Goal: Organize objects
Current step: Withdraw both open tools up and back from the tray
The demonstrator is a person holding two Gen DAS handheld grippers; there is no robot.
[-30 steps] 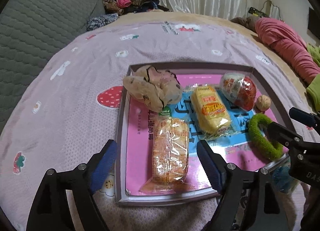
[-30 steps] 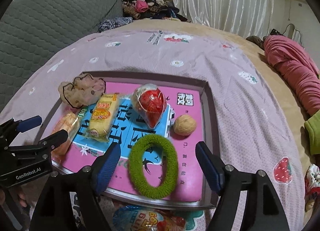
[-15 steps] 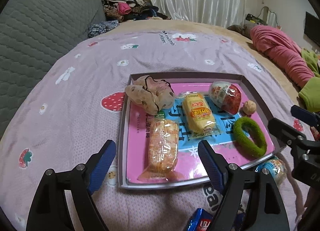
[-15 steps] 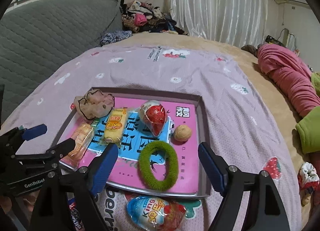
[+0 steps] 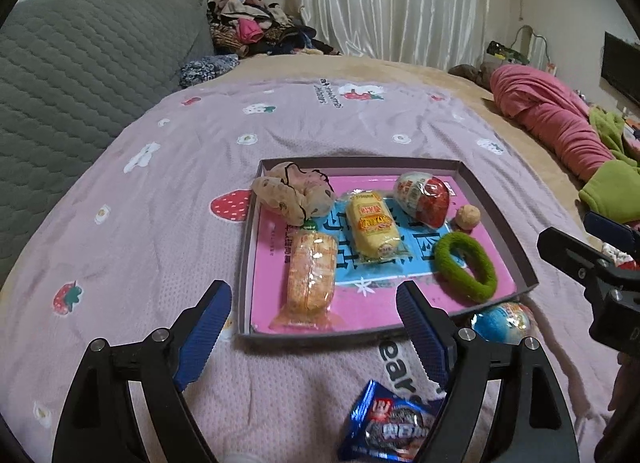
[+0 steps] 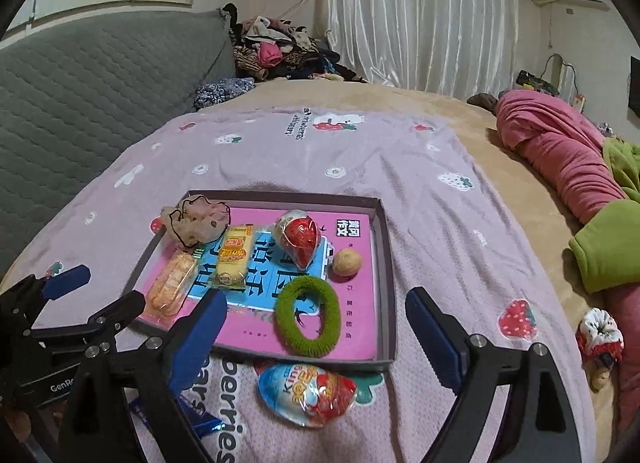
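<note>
A shallow grey tray [image 5: 496, 203] [image 6: 384, 247] with a pink and blue liner lies on the lilac bedspread. In it sit a floral scrunchie [image 5: 292, 195], an orange wafer pack [image 5: 311, 279], a yellow cake pack [image 5: 372, 227], a red foil egg [image 5: 424, 199], a walnut [image 5: 468, 217] and a green hair ring [image 5: 466, 265] [image 6: 308, 315]. On the cover in front of the tray lie a blue foil egg [image 6: 308, 391] [image 5: 502, 323] and a blue biscuit packet [image 5: 390, 427]. My left gripper [image 5: 316, 335] hangs open above the tray's near edge. My right gripper [image 6: 316, 343] has its jaws opening, with nothing pressed between them.
A grey quilted headboard [image 5: 80, 71] stands at the left, a heap of clothes [image 5: 256, 31] at the back. Pink and green bedding [image 6: 568, 151] lies along the right side. A red-and-white scrunchie [image 6: 600, 335] rests at the bed's right edge.
Both grippers have pulled back and risen from the tray, so more of the bed shows. The blue egg and the biscuit packet have come into view. The right jaws have widened.
</note>
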